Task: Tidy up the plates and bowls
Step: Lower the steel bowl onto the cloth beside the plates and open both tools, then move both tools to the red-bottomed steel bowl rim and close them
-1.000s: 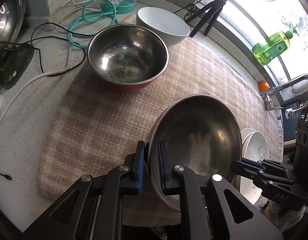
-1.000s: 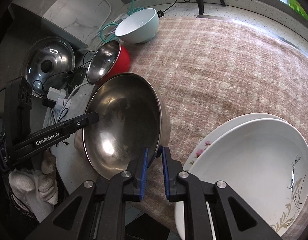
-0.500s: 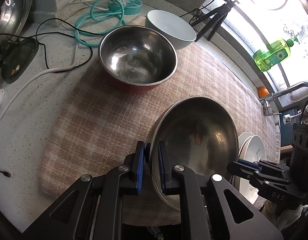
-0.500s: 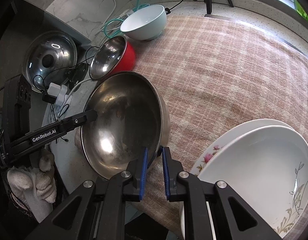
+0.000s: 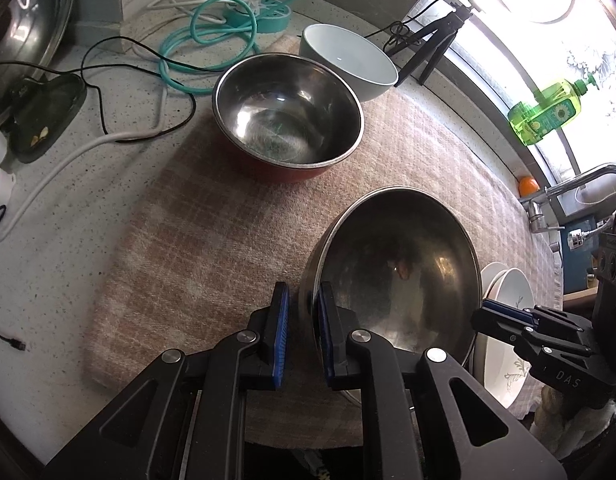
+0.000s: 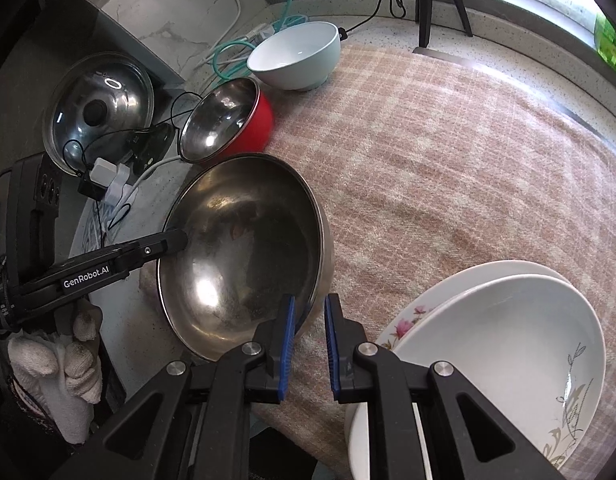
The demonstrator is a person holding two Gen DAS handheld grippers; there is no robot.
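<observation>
Now | steel bowl [image 5: 396, 272] tilted | rim in both tongs

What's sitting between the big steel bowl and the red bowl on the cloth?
Nothing: only bare checked cloth lies between the big steel bowl and the red bowl, clearest in the left wrist view.
</observation>
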